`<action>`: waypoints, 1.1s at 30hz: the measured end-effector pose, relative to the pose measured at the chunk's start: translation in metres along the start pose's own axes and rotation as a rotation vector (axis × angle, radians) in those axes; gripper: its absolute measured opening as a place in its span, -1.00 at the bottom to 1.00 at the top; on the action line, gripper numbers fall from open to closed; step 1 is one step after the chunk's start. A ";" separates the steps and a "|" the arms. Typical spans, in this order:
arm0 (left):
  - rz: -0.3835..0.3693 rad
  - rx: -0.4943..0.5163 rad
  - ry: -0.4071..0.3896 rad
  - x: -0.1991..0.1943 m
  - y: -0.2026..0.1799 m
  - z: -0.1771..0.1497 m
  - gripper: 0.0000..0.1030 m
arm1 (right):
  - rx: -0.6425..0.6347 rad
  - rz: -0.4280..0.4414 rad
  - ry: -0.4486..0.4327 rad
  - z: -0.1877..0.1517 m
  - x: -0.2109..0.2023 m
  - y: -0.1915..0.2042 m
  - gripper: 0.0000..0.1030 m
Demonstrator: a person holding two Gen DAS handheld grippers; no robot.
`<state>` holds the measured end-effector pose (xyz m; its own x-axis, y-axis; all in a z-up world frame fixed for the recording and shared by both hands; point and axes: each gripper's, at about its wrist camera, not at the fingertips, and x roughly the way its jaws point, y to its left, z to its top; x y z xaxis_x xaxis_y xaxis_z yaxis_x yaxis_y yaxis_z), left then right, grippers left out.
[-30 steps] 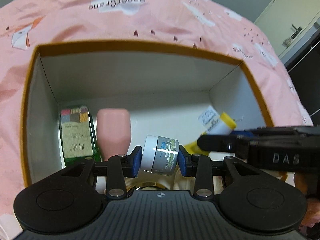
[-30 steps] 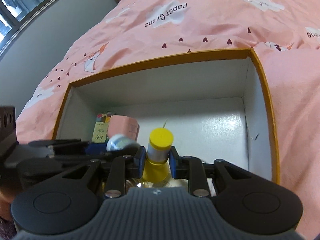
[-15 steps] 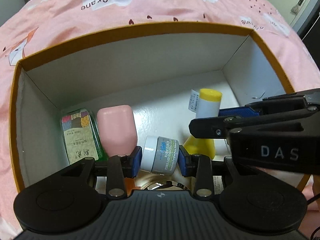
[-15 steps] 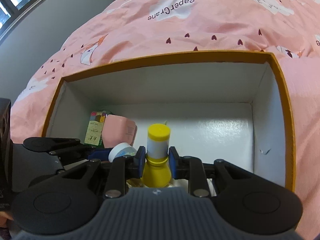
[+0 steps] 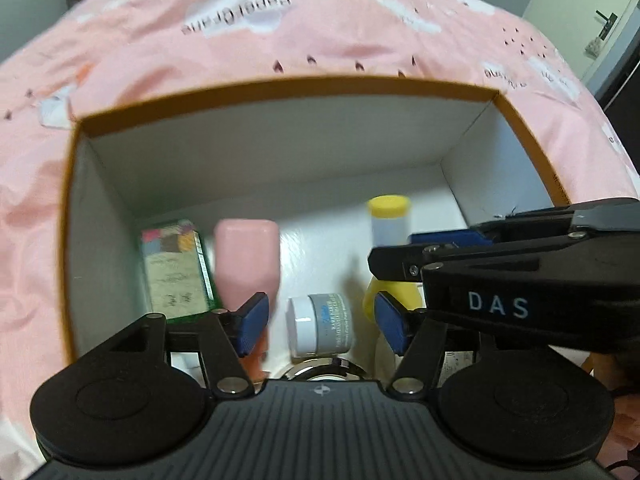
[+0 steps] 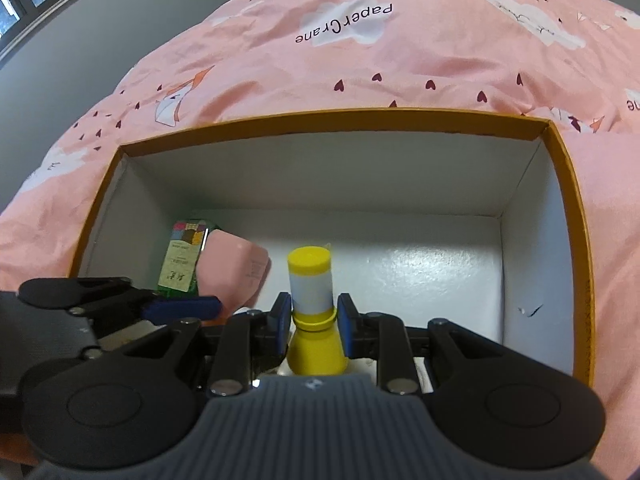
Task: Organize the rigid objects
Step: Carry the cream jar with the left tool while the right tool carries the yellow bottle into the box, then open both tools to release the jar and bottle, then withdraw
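Two grippers work inside the orange-rimmed box (image 6: 568,216); the left gripper (image 5: 320,320) is opening its jaws, the small white jar (image 5: 320,322) between its pads but untouched, seemingly just set down; the right gripper (image 6: 314,318) clamps the yellow-capped bottle (image 6: 314,280), which likely needs lowering and release next; a green carton (image 5: 176,268) and pink bottle (image 5: 246,264) already sit at the box's left.
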<state>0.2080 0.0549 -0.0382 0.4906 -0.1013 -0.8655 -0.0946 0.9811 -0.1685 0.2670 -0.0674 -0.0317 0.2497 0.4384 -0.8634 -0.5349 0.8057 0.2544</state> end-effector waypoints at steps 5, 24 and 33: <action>0.010 -0.007 -0.047 -0.019 0.001 -0.014 0.33 | -0.019 0.015 0.004 -0.003 -0.002 0.006 -0.53; 0.042 -0.010 -0.239 -0.064 -0.012 -0.045 0.24 | -0.021 -0.023 -0.091 -0.034 -0.056 0.013 -0.02; 0.004 0.053 -0.430 -0.105 -0.036 -0.070 0.24 | 0.022 -0.032 -0.263 -0.070 -0.126 0.012 0.13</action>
<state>0.0997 0.0182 0.0257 0.8078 -0.0307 -0.5887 -0.0581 0.9897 -0.1312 0.1725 -0.1412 0.0491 0.4690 0.4990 -0.7288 -0.5064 0.8280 0.2410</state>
